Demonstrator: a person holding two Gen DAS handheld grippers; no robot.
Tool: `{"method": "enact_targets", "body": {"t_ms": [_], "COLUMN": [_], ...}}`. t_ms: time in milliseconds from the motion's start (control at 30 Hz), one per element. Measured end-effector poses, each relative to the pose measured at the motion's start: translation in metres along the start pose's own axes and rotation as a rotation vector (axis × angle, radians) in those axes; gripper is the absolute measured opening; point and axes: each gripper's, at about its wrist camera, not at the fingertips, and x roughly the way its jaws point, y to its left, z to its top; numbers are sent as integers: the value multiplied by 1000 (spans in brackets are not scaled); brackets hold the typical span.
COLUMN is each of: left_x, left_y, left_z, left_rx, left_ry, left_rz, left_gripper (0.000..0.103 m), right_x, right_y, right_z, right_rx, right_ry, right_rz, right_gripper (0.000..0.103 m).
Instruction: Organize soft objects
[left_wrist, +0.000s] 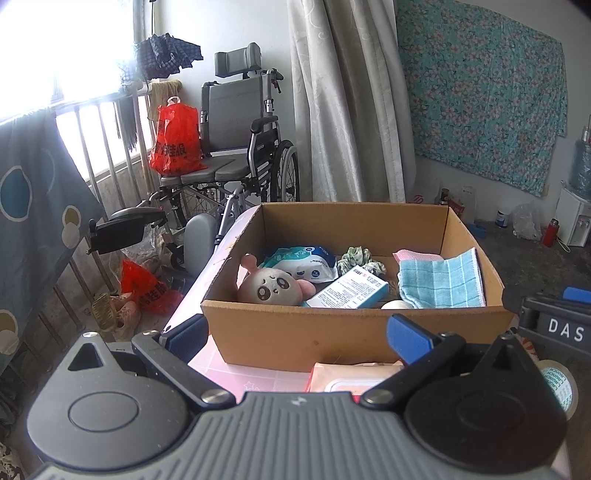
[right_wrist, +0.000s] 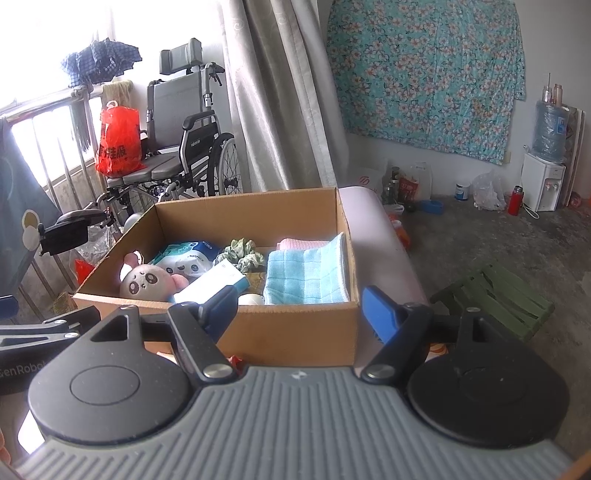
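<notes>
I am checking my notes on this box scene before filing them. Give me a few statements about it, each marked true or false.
1. The blue checked cloth lies at the right end of the cardboard box. True.
2. The plush toy sits on the wheelchair seat. False: it is inside the box, at its left end; a red plastic bag is on the wheelchair.
3. The left gripper has its jaws apart with nothing between them. True.
4. The right gripper is clamped on the cloth. False: its jaws stand open in front of the box, holding nothing.
5. The green scrunchie lies toward the back of the box. True.
</notes>
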Motion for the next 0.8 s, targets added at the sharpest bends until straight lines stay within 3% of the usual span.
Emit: {"method": "enact_targets", "body": {"t_ms": [800], "left_x": [10], "left_y": [-4], "left_z": [-3], "left_rx": [-20], "left_ry": [39], "left_rz": [-27], "left_gripper": [103], "right_x": [1], "right_y": [0], "right_z": [-3], "right_rx": [-5], "right_ry": [10], "right_rz": [7], "right_gripper": [78]}}
